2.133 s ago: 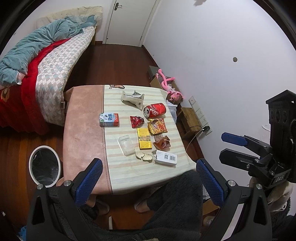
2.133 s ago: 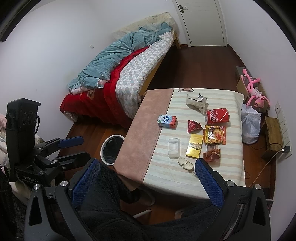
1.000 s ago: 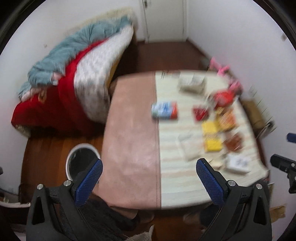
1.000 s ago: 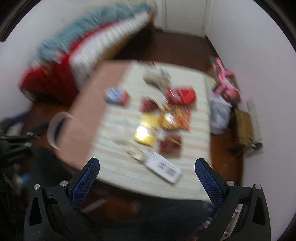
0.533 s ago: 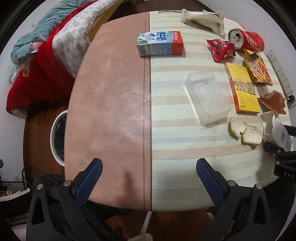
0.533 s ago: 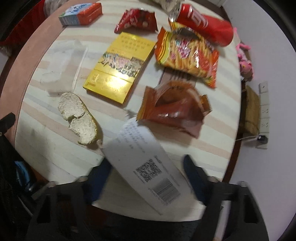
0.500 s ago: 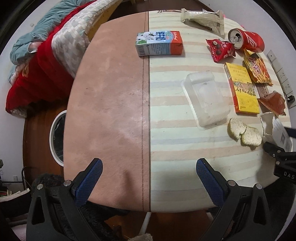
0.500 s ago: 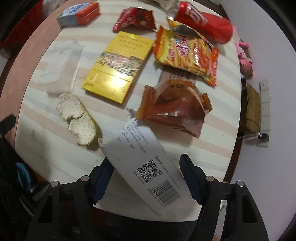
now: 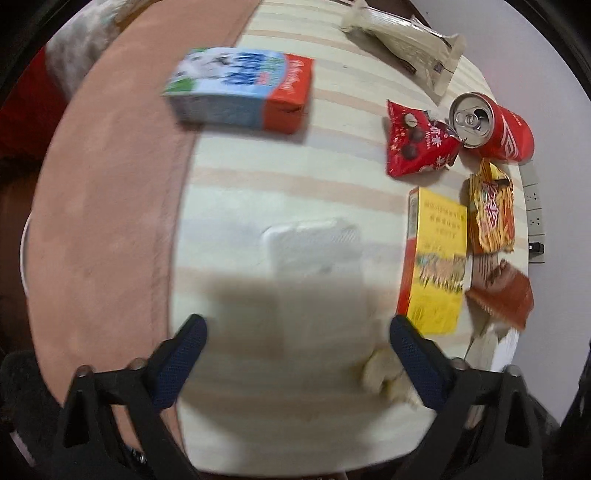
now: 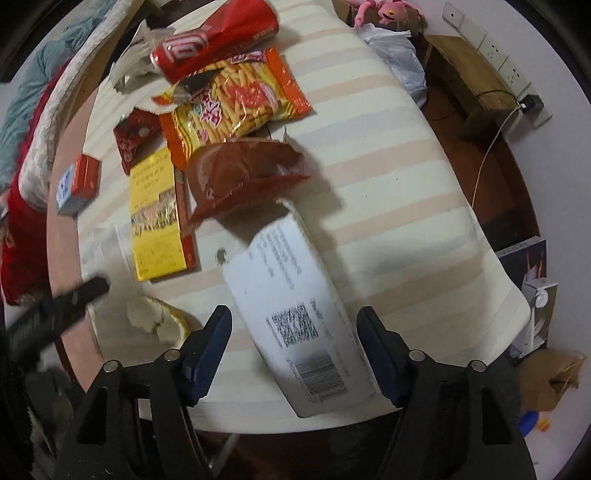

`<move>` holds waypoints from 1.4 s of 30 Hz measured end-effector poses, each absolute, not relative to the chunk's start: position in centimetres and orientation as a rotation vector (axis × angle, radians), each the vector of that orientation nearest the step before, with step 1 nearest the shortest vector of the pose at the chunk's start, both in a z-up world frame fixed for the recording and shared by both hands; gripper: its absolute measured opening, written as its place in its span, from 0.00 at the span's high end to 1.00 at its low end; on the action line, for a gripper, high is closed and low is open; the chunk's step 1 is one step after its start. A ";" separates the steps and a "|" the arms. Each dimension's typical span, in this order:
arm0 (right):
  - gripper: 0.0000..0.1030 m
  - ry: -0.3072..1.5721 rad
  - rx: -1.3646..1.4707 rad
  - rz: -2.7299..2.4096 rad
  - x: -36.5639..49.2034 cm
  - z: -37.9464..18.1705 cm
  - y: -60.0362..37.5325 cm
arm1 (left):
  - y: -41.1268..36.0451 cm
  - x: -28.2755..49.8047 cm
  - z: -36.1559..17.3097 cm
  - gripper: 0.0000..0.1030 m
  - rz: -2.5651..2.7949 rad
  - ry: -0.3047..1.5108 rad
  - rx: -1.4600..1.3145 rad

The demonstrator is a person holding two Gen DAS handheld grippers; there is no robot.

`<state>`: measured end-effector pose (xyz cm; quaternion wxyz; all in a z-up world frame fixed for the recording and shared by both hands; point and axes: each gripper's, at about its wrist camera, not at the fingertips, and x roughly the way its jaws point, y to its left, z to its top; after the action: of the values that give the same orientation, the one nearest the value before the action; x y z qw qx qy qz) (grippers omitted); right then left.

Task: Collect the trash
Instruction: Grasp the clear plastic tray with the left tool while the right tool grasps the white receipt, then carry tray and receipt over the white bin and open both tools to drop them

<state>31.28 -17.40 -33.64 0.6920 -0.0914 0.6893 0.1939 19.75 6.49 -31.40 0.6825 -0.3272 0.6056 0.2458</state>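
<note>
My left gripper [image 9: 299,343] points down at the striped table [image 9: 229,424]. Its jaws are closing with the near end of a clear plastic container [image 9: 314,251] blurred between them, and no pad presses on it. My right gripper [image 10: 295,332] straddles a white labelled parcel [image 10: 295,295]. Its jaws are opening slightly, with gaps at both pads. Beyond lie a brown wrapper [image 10: 243,173], a chip bag [image 10: 236,99], a red can [image 10: 218,40], a yellow box [image 10: 159,218], bread pieces [image 10: 155,317], a milk carton [image 9: 240,88] and a red snack wrapper [image 9: 417,144].
A crumpled clear wrapper [image 9: 402,62] lies at the table's far end. Off the right table edge are a white plastic bag [image 10: 399,59], a pink plush toy [image 10: 384,11], a wooden stool [image 10: 465,62] and a power strip [image 10: 491,51]. A bed with a red blanket [image 10: 22,221] stands left.
Both grippers have dropped close to the table. The left one slid right, over the clear container. The right one narrowed its jaws around the white parcel and rolled.
</note>
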 end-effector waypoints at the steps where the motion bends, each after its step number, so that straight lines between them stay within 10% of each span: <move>1: 0.30 1.536 -0.223 0.439 31.0 -33.3 -17.8 | 6.3 20.3 -31.5 0.21 0.557 1.361 -0.716; 4: 0.30 1.503 -0.311 0.458 29.7 -33.1 -17.5 | 5.7 21.3 -30.8 0.50 0.574 1.322 -0.614; 7: 0.48 1.451 -0.384 0.471 28.9 -32.3 -16.7 | 4.5 21.2 -30.4 0.58 0.565 1.317 -0.534; 25: 0.50 1.404 -0.453 0.466 23.8 -32.1 -14.5 | 0.6 13.9 -29.1 0.58 0.603 1.314 -0.296; 42: 0.50 1.146 -0.292 0.796 14.9 -14.8 -7.6 | 7.2 1.7 -12.7 0.58 0.698 0.899 -0.352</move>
<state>14.90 -7.64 -14.78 0.7565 -0.1338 0.5257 0.3652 1.70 7.21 -12.68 0.8278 -0.1655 0.4235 0.3287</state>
